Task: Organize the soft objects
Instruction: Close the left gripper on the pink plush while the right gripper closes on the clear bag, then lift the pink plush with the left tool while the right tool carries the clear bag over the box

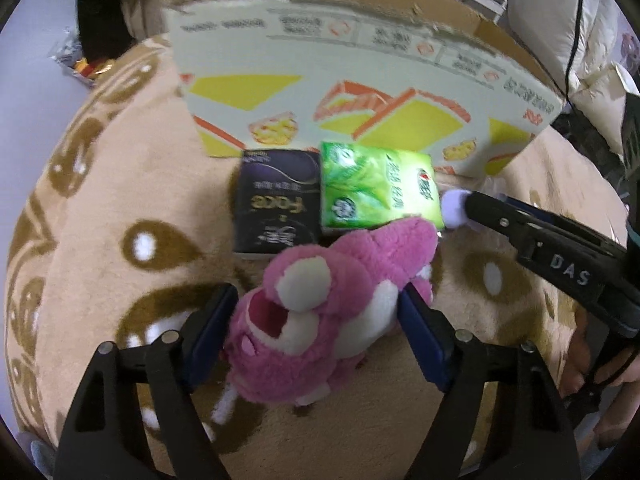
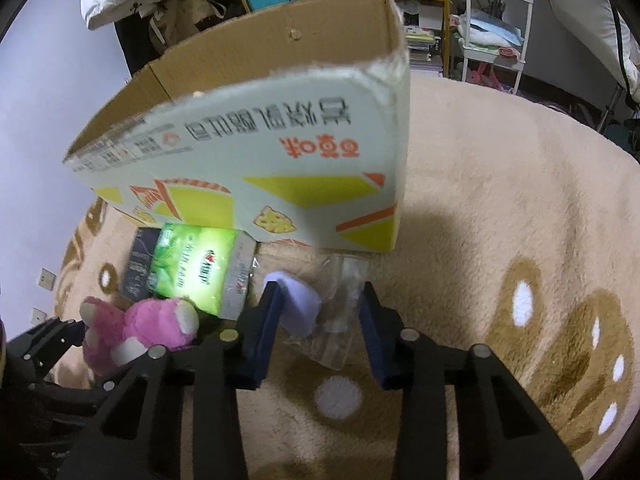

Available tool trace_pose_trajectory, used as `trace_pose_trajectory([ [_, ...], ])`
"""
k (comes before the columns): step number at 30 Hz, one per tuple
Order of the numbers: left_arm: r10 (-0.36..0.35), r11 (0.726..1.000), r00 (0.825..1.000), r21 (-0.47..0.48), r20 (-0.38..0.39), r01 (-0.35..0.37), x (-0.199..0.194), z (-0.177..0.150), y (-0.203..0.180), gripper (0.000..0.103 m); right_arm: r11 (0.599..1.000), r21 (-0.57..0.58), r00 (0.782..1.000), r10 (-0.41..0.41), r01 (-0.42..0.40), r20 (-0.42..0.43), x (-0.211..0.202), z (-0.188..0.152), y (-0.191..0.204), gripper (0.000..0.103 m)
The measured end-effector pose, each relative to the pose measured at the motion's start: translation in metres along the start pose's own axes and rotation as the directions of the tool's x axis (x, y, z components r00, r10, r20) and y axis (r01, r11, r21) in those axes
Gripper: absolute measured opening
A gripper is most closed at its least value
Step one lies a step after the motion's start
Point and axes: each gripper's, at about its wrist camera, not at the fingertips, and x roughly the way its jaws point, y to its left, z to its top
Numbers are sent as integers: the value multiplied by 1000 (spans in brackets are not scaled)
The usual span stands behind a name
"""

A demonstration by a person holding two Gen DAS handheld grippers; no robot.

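Note:
A pink plush bear (image 1: 316, 312) lies on the beige blanket between the fingers of my left gripper (image 1: 316, 320); the pads touch its sides, so the gripper is shut on it. It also shows in the right wrist view (image 2: 148, 332). Behind it lie a black tissue pack (image 1: 276, 216) and a green tissue pack (image 1: 376, 192), also in the right wrist view (image 2: 192, 268). My right gripper (image 2: 320, 320) is open around a pale lavender pad in a clear plastic bag (image 2: 316, 316); the pad also shows in the left wrist view (image 1: 454, 210). An open cardboard box (image 2: 280, 160) stands behind.
The beige blanket (image 2: 500, 240) with brown patterns covers the surface. The box (image 1: 360, 80) stands close behind the packs. Shelves and clutter (image 2: 480, 40) and white bedding (image 1: 560, 20) lie beyond. Snack wrappers (image 1: 88, 66) sit at the far left.

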Motion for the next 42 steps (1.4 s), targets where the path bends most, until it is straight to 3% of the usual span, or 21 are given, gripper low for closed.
trace_pose_trajectory([
  [5,37,999,996,-35,77,-34,-21,-2,7,79,999,27,999,42,-43,19,-16,3,-4,22],
  [8,68,998,988,-18,139,-66,-37,-2,9,79,998,21,998,64,-65,21,-20,1,-4,18],
  [14,73,997,966,-44,247,-65,-65,0,15,79,996,-35,996,81,-79,48,-33,-4,5,6],
  [18,82,996,945,-53,315,-69,-85,-1,22,80,996,-82,996,46,-40,71,-44,-8,19,5],
  [22,148,989,919,-61,366,-135,-99,-7,24,80,993,-121,993,8,6,118,-63,-13,30,4],
  [25,145,989,906,-61,399,-131,-112,-12,22,80,990,-138,987,-1,23,160,-83,-16,36,4],
  [32,159,987,842,-68,515,-145,-148,-22,22,80,983,-181,963,21,29,269,-134,-24,49,4],
  [35,165,986,810,-63,563,-157,-163,-24,21,80,983,-180,942,20,43,335,-155,-22,54,4],
  [42,170,983,756,-52,632,-177,-177,-14,16,80,980,-193,885,53,42,463,-189,-6,63,4],
])
